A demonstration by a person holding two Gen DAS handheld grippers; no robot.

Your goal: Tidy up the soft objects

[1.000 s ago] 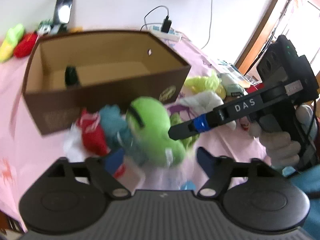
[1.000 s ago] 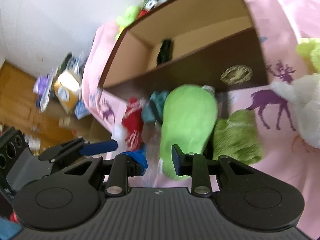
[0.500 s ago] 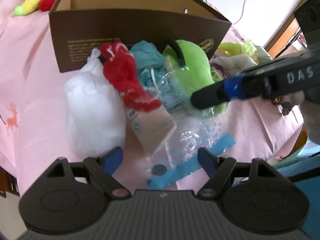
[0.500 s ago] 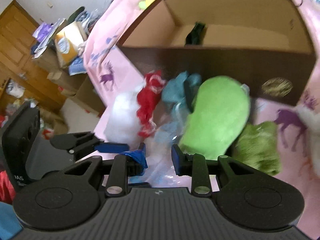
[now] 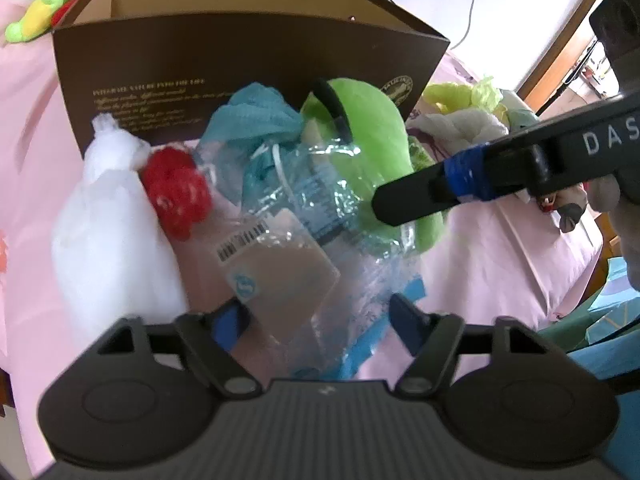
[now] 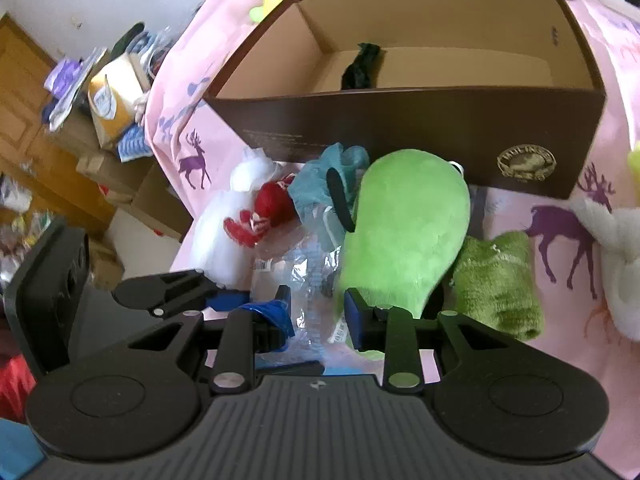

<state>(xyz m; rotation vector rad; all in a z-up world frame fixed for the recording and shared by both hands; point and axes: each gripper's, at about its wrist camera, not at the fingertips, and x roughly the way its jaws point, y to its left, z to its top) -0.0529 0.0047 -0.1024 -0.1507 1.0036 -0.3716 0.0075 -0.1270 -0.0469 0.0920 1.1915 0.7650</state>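
Soft toys lie in front of a brown box (image 6: 400, 120) on the pink bench (image 5: 500, 248).

From left to right there are a white stuffing bag (image 5: 108, 232), a red knit piece (image 5: 178, 192), a teal cloth (image 5: 256, 120), a clear plastic packet (image 5: 304, 248) and a green plush (image 6: 404, 232), all crowded together. The left claw (image 5: 316, 316) stands wide and is closing, with the packet between its fingers but not pressed. The right claw (image 6: 316, 312) is narrow and opening around the packet's edge, just beside the green plush.
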